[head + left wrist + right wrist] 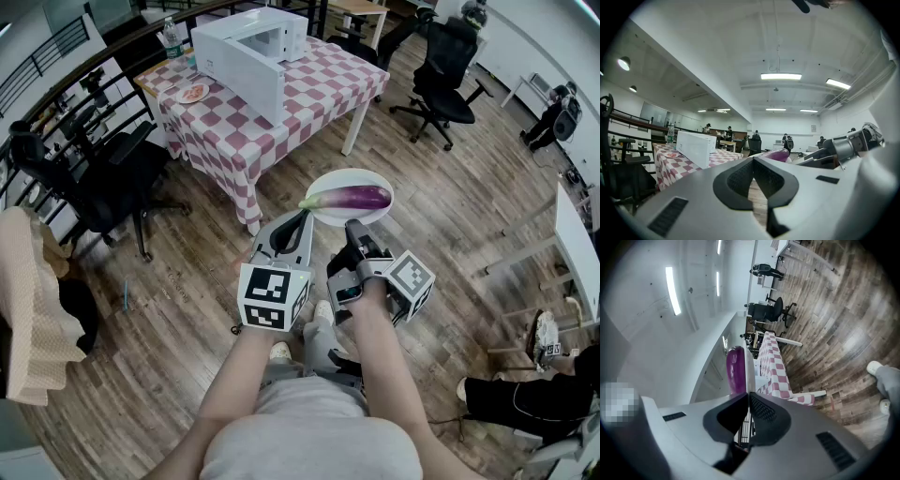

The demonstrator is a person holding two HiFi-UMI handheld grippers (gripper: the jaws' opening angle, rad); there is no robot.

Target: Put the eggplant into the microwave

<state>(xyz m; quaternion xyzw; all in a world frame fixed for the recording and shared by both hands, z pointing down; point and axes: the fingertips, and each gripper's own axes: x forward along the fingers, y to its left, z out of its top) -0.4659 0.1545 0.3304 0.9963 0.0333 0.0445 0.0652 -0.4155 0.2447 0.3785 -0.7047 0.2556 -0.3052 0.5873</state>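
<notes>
Head view: person stood on wood floor, a gripper in each hand at frame centre. Right gripper (354, 225) was closed on the near rim of a white plate (347, 176), carried in the air. Purple eggplant (352, 198) lay across the plate, green stem end toward frame left. Left gripper (302, 217) had its tips just beside the plate's left rim, near the stem. White microwave (248, 47) sat on a table with a red-and-white checked cloth (309, 89) at upper centre, well apart from the plate. Small dish (192, 93) and a bottle (172, 37) stood left of the microwave. Black office chairs at upper right (441, 70) and at left (112, 178).

Left gripper view: jaws together, tips meeting, nothing between them (752, 160). Eggplant (778, 154) showed just past the tips, a bit right. Microwave (696, 147) on the checked table at centre left. Right gripper (843, 147) at right edge.

Right gripper view: camera rolled on its side, floor at frame right. Jaws pinched shut (747, 394) on the thin white plate edge (749, 366), seen edge-on. Eggplant (736, 369) lay on the plate just beyond the tips. Checked cloth (776, 371) beyond.
</notes>
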